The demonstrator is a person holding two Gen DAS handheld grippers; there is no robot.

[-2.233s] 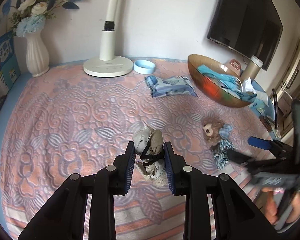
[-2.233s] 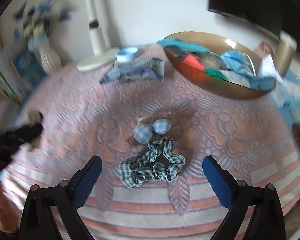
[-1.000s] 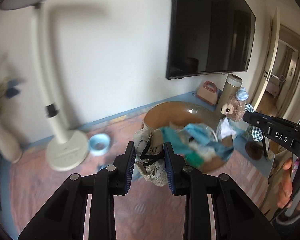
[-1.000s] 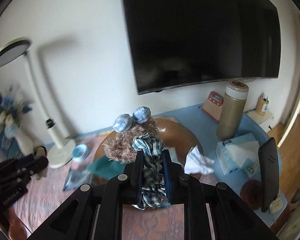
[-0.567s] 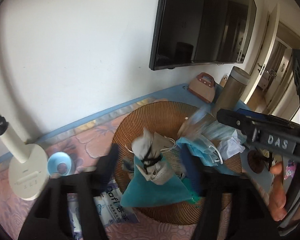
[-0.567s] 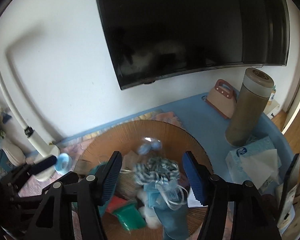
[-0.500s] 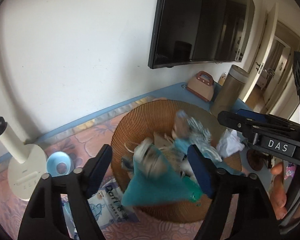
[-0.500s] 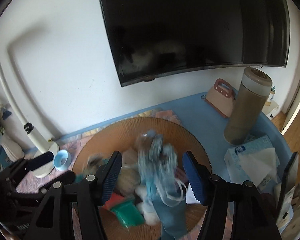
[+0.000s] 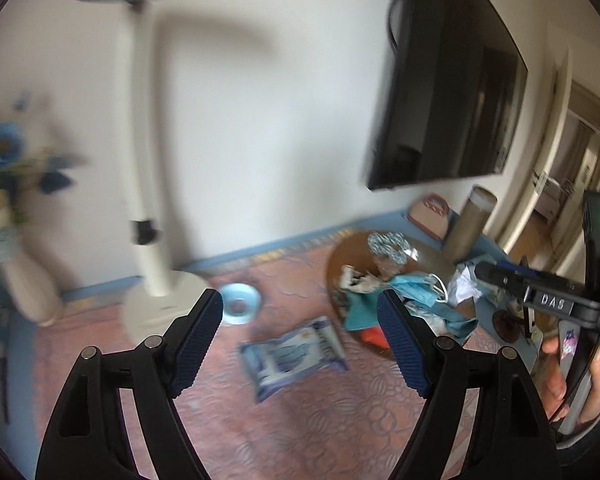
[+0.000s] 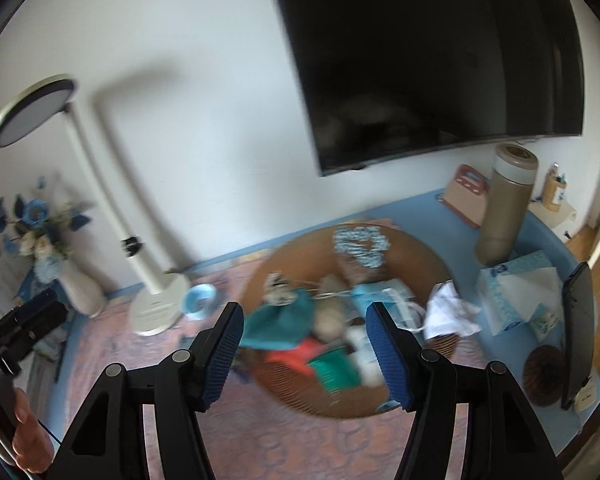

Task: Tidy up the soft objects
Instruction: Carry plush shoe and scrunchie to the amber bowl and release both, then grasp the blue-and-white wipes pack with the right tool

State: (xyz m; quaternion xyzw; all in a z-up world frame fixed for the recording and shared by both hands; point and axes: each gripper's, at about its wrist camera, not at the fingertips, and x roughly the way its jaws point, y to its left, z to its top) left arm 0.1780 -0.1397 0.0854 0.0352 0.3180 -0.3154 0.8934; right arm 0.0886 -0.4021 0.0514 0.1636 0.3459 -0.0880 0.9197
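The wicker basket (image 10: 412,248) holds several soft things: a checked scrunchie (image 10: 360,246) with the plush bear under it, a small beige pouch (image 10: 278,286), teal cloth (image 10: 284,322) and face masks. It also shows in the left wrist view (image 9: 340,256), with the scrunchie (image 9: 388,245) and pouch (image 9: 354,278) on top. My left gripper (image 9: 300,344) is open and empty, well back from the basket. My right gripper (image 10: 306,354) is open and empty above the basket's near side. The view is blurred by motion.
A blue wipes pack (image 9: 292,354) lies on the pink patterned cloth (image 9: 320,420) beside the basket. A white desk lamp (image 9: 156,296), small blue dish (image 9: 238,308) and flower vase (image 10: 80,286) stand at the back. A thermos (image 10: 504,204), tissue box (image 10: 512,292) and phone (image 10: 576,332) are right.
Both grippers opened and dropped the pouch, bear and scrunchie into the basket. Both have since pulled back and up from it, the left gripper swinging leftward.
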